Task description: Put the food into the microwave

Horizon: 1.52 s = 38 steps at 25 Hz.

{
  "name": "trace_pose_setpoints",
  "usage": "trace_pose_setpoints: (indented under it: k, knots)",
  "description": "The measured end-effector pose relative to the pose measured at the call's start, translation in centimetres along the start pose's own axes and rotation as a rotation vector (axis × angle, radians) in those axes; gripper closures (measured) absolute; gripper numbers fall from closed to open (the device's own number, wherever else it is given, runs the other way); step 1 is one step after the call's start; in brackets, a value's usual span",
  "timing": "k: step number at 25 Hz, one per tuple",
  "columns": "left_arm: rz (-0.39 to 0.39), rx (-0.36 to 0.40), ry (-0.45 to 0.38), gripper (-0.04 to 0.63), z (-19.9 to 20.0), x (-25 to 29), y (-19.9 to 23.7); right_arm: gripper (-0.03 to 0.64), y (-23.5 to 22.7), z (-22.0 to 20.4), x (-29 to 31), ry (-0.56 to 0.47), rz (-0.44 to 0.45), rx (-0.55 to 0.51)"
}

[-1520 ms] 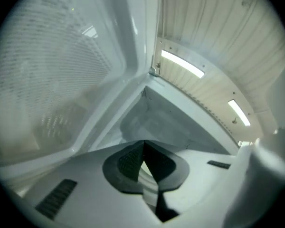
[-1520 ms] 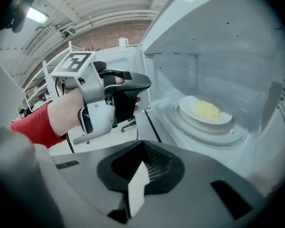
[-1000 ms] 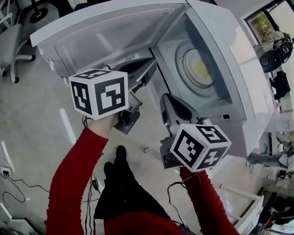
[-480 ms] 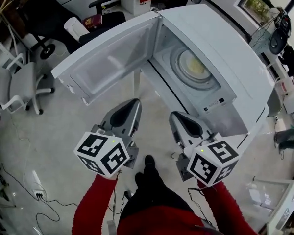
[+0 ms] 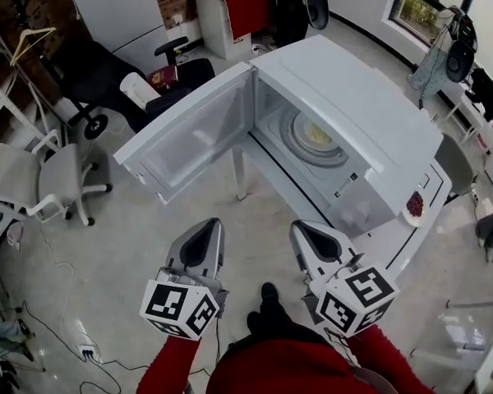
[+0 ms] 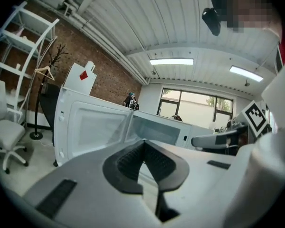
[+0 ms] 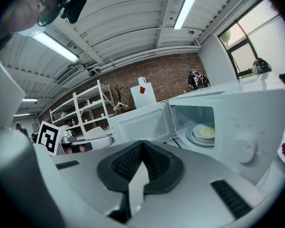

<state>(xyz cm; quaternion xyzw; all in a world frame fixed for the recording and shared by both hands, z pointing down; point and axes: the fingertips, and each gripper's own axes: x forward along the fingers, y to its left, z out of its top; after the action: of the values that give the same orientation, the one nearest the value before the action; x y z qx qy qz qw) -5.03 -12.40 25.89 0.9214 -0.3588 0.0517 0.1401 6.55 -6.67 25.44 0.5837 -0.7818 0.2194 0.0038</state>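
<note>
The white microwave [image 5: 370,121] stands with its door [image 5: 193,134] swung wide to the left. Inside, a plate of yellowish food [image 5: 316,134] rests on the turntable; the right gripper view shows that plate [image 7: 206,131] too. My left gripper [image 5: 209,224] and right gripper [image 5: 300,228] hang side by side well in front of the opening, both pointing at it. The left gripper [image 6: 143,141] has its jaws pressed together with nothing between them. In its own view the right gripper [image 7: 141,144] is shut too and empty.
A small dish of red food [image 5: 414,206] sits on the white table [image 5: 411,240] right of the microwave. Office chairs [image 5: 41,179] stand at the left and a black chair [image 5: 107,72] behind the door. Cables lie on the floor [image 5: 66,302].
Both grippers have drawn back from the microwave's opening toward the person. The microwave now looks smaller and farther off. The plate has stayed inside.
</note>
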Motion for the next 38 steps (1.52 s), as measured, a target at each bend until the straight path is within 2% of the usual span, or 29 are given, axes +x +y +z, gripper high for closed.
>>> trace_pose_setpoints:
  k: [5,13,22,28,38]
  knots:
    - [0.049,0.064,0.02,0.584,-0.9,-2.1,0.1,0.603,0.4,-0.5,-1.8,-0.02,0.013,0.005]
    - [0.097,0.071,-0.037,0.584,-0.9,-4.9,-0.9,0.603,0.6,-1.3,-3.7,-0.056,0.04,-0.047]
    - [0.113,0.036,-0.075,0.586,0.1,-6.4,-1.7,0.603,2.4,-0.5,-3.4,-0.074,0.087,-0.1]
    - [0.123,0.03,-0.102,0.585,1.1,-6.7,-1.7,0.603,1.8,-0.3,-3.4,-0.083,0.091,-0.061]
    - [0.137,0.014,-0.092,0.586,1.1,-6.4,-1.6,0.603,1.1,0.2,-3.5,-0.092,0.085,-0.071]
